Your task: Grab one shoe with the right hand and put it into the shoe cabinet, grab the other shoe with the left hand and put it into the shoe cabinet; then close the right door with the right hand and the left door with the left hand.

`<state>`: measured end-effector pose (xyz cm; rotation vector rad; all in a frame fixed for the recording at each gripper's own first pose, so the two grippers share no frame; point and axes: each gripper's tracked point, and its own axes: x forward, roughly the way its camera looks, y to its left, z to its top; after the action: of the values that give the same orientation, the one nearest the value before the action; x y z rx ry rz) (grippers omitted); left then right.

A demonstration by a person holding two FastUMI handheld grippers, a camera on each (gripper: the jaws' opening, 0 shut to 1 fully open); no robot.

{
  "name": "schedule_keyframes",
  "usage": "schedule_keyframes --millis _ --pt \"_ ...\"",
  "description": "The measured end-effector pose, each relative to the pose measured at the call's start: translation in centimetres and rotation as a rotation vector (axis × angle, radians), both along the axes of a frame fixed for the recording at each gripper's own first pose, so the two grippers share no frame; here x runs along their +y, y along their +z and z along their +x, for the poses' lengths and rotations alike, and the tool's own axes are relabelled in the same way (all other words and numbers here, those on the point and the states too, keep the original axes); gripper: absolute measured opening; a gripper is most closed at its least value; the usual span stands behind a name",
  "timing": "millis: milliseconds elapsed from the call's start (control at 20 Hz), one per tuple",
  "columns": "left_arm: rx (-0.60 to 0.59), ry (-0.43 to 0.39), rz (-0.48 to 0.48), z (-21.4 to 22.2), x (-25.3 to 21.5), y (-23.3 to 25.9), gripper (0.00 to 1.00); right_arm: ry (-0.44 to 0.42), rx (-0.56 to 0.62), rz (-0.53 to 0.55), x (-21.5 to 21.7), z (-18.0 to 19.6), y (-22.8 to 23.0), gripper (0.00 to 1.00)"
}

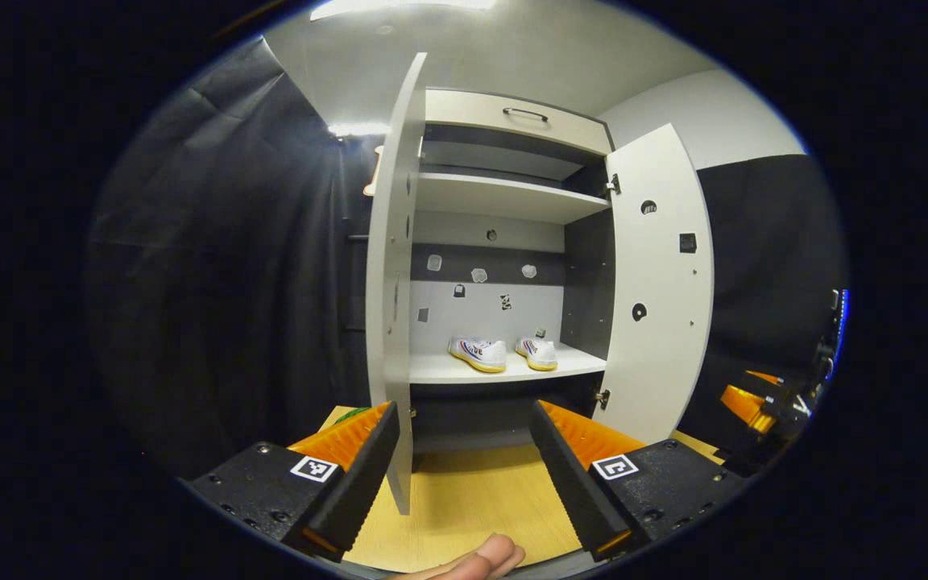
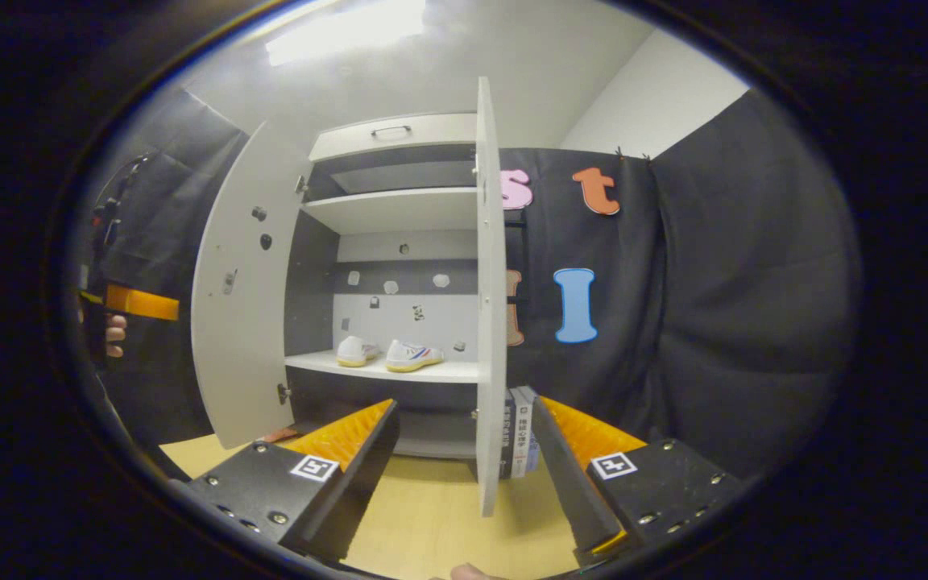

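already both shoes sit side by side on the lower shelf [image 1: 448, 372] of the shoe cabinet [image 1: 512, 121]: one shoe [image 1: 478, 353] beside the other shoe [image 1: 536, 352]. both doors stand wide. the left door [image 1: 393, 282] rises edge-on between the spread fingers of my left hand-held gripper [image 1: 464, 451], untouched. my right hand-held gripper [image 2: 464, 451] is spread too, with the right door [image 2: 490, 306] edge-on between its fingers. below lies the wooden worktop [image 1: 464, 491].
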<state>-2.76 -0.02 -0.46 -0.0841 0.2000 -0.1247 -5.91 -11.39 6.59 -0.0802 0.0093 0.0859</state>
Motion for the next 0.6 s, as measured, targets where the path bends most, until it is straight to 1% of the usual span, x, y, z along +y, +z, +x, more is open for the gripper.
schedule_keyframes --millis 100,250,350,450,600 --pt "-0.030 0.018 0.003 -1.9 0.8 -0.4 0.99 -0.045 0.026 -0.030 -3.6 1.2 1.1 0.98" --pt "-0.062 0.035 0.003 -4.1 1.6 -0.9 0.99 -0.093 0.062 -0.017 -8.2 3.6 3.5 0.98" --pt "-0.072 0.045 -0.011 -4.5 2.1 -0.8 0.99 -0.098 0.090 0.011 -10.3 5.4 5.0 0.98" --pt "-0.084 0.053 -0.016 -4.5 2.6 -0.7 0.99 -0.113 0.085 0.016 -12.8 7.2 6.8 0.98" --pt "-0.078 0.025 -0.013 -4.6 2.2 -1.0 0.99 -0.129 0.075 -0.003 -15.0 10.5 8.9 0.98"
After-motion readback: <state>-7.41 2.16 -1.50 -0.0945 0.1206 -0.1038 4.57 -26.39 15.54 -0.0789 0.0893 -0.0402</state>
